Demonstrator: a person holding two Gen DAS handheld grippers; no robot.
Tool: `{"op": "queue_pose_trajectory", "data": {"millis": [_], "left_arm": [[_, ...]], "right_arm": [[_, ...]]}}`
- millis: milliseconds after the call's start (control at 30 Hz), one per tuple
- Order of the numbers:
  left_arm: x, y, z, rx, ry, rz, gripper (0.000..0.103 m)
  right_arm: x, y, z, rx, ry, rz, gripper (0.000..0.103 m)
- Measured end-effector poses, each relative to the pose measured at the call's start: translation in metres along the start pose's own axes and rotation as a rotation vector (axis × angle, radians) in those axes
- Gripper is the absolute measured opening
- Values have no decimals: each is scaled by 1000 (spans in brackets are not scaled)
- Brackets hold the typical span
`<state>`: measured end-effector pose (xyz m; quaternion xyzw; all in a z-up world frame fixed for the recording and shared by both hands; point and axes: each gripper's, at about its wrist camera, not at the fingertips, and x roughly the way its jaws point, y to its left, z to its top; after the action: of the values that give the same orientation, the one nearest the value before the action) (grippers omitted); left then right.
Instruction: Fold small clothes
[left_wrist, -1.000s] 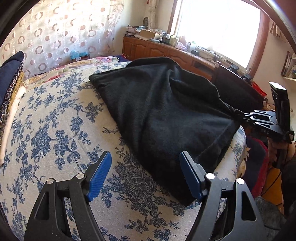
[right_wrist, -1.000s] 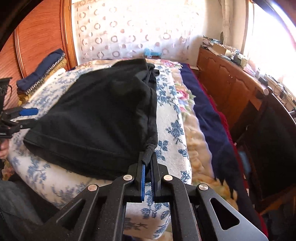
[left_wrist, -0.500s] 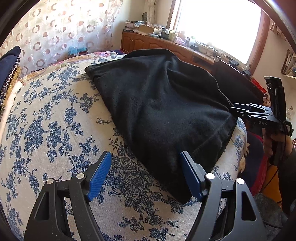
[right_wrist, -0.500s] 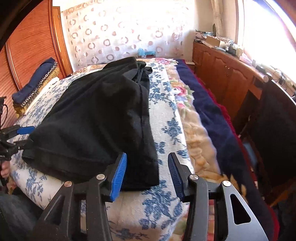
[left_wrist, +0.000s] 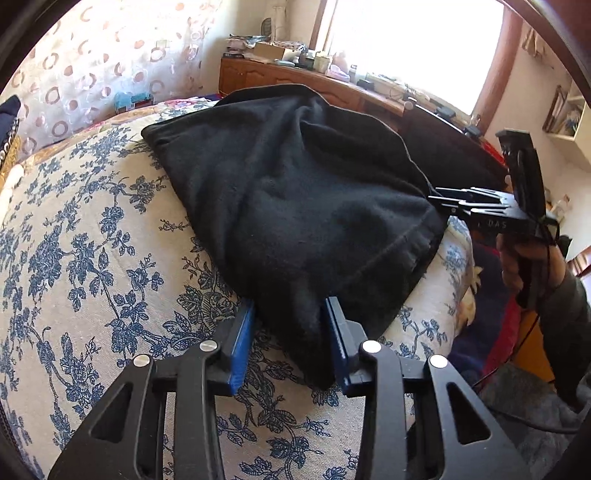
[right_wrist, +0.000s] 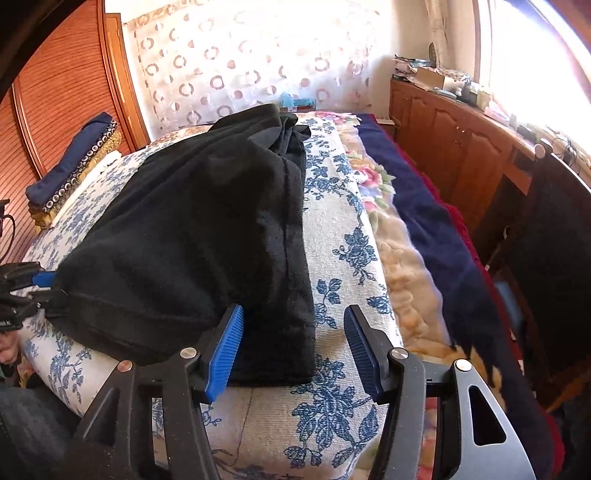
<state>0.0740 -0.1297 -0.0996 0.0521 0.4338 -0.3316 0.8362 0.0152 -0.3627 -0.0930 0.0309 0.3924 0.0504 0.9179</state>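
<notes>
A black fleece garment (left_wrist: 303, 206) lies on a blue-flowered white bedspread (left_wrist: 92, 258). My left gripper (left_wrist: 290, 339) has its blue pads on both sides of the garment's near corner, with cloth bunched between them. The garment also shows in the right wrist view (right_wrist: 192, 251). My right gripper (right_wrist: 293, 350) is open around the garment's other near corner, its pads apart from the cloth. In the left wrist view the right gripper (left_wrist: 480, 206) sits at the garment's right edge. In the right wrist view the left gripper (right_wrist: 33, 284) is at the far left.
Folded dark blue cloth (right_wrist: 70, 162) is stacked by the wooden headboard (right_wrist: 62, 81). A navy blanket (right_wrist: 424, 221) and a floral quilt (right_wrist: 373, 177) lie at the bed's right side. A cluttered wooden cabinet (right_wrist: 461, 140) stands under the window.
My right gripper let go of the garment's corner and opened, and stays open around it. My left gripper moved forward and narrowed from wide open onto the near corner.
</notes>
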Motion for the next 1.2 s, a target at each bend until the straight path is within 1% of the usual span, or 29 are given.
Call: {"op": "queue_pose_trajectory", "data": {"millis": [67, 133, 167, 200, 267, 333, 367, 400, 433, 467, 500, 567, 600, 633, 700, 833, 933, 1033, 1100, 1200], "left_arm": [[0, -1, 0, 2, 4, -5, 39], [0, -2, -1, 7, 6, -10, 31], [0, -3, -1, 10, 5, -12, 23], [-1, -4, -1, 17, 3, -13, 19], [-3, -4, 0, 21, -10, -8, 15], [-8, -4, 1, 16, -26, -10, 13], [-10, -4, 2, 15, -34, -13, 11], [-12, -4, 3, 13, -41, -13, 10], [-15, -4, 4, 12, -58, -9, 9], [-20, -4, 5, 10, -91, 2, 8], [-25, -5, 8, 16, -118, 17, 7], [-33, -7, 14, 21, -146, 26, 7], [-38, -8, 19, 22, -167, 30, 7], [-43, -8, 26, 24, -185, 31, 7], [-52, -4, 40, 8, -222, 16, 6], [-67, 17, 83, -25, -296, 11, 6], [-61, 41, 116, -59, -316, 29, 6], [-43, 69, 145, -86, -305, 74, 6], [-29, 87, 159, -116, -282, 88, 6], [-10, 104, 170, -146, -255, 104, 6]], "right_arm": [[0, 0, -1, 3, 4, 26, 58], [0, 1, -1, -5, 5, 26, 58], [0, 2, -2, -10, 8, 28, 58], [0, 3, -2, -15, 12, 36, 58], [-1, 4, -2, -24, 19, 46, 57], [-1, 6, -2, -41, 26, 68, 43], [-1, 8, -2, -47, 30, 77, 40], [-1, 9, -2, -53, 31, 82, 34], [-2, 9, -2, -61, 32, 95, 20], [-2, 9, -1, -59, 39, 131, 12], [-2, 8, 0, -41, 37, 153, 9], [-9, 4, 3, 1, 5, 202, 8], [-14, 3, 7, 10, -23, 228, 8], [-22, 2, 13, 12, -60, 236, 8], [-34, -3, 28, 14, -125, 231, 7], [-50, -12, 73, -2, -238, 231, 7], [-44, -18, 109, -13, -280, 236, 7], [-22, -23, 146, -12, -286, 233, 7], [1, -26, 168, -4, -270, 240, 7], [41, -32, 194, 18, -228, 245, 7]]}}
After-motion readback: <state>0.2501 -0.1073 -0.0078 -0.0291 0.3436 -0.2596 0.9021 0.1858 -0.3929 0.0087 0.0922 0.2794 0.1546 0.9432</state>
